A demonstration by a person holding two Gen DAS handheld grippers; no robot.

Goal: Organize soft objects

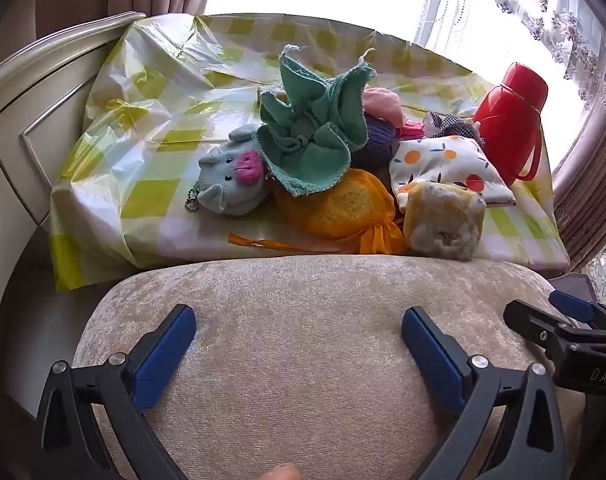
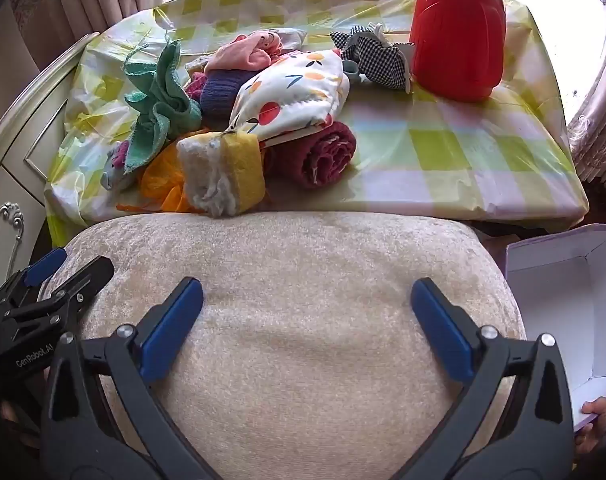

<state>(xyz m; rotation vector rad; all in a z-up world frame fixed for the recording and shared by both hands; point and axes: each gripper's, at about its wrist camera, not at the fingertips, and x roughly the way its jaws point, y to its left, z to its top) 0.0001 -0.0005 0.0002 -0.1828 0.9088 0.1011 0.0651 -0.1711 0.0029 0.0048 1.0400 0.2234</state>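
1. Both grippers hang over the beige cushion, short of the table, with nothing between their fingers. The left gripper and the right gripper each have their blue pads spread wide apart.
2. The soft things sit in one heap on the table's left half: green cloth, grey pig, orange pouch, yellow sponge, fruit-print pouch, maroon towel, with pink, purple and gingham pieces at the far side.
3. The step in hand looks like the first reach. The sponge is nearest, at the table's near edge and touching the cushion, so it is likely the easiest first pick.
4. Come down on one piece only; the heap overlaps, and the green cloth drapes over the pig and the orange pouch, so a deep bite may drag neighbours along.
5. An open white box sits near right, below table level, a probable destination.
6. Keep clear of the red flask at the far right.
7. The table wears a slick, wrinkled yellow-check plastic cover; it could slide or snag.
8. Curtains and a bright window lie beyond; a cream cabinet stands left.
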